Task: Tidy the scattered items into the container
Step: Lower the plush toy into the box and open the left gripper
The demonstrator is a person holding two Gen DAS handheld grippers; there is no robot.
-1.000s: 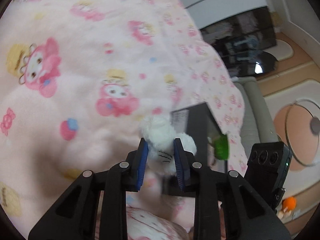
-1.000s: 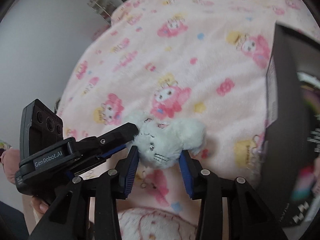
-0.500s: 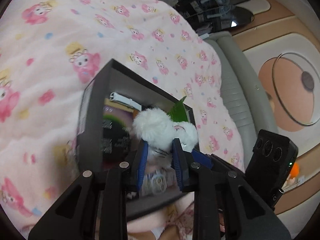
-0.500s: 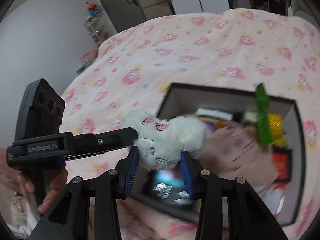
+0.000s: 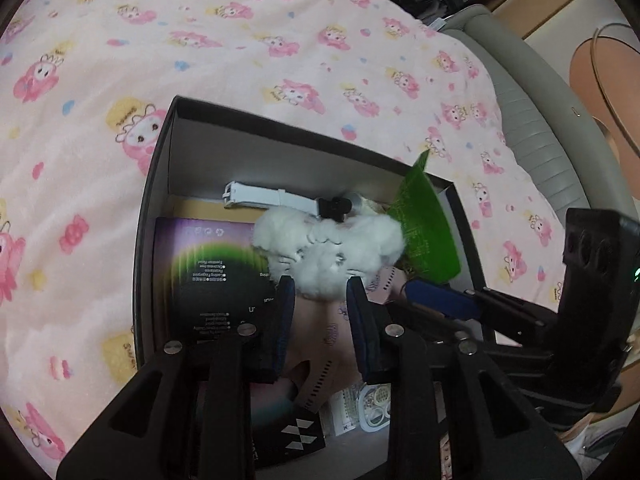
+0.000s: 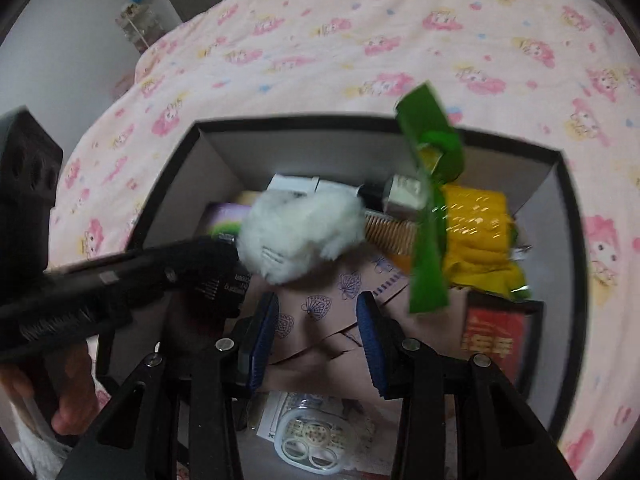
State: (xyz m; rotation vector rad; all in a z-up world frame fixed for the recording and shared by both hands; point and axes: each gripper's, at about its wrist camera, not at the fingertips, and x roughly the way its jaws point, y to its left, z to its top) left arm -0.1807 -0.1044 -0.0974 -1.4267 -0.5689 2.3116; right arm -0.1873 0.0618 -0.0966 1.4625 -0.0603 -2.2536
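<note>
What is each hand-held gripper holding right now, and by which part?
The left hand-held gripper pinches the white plush toy by its near end; the right hand-held gripper holds nothing.

I see a bed under a pink cartoon-print blanket [image 5: 248,52], a grey padded bed edge [image 5: 532,120], and a pale wall [image 6: 60,40].

text: mirrored small print, unreadable | on: purple-black box [image 5: 208,276] | other labels: blurred

box [image 6: 568,216] near rim hidden, plush toy [image 6: 300,232] blurred
</note>
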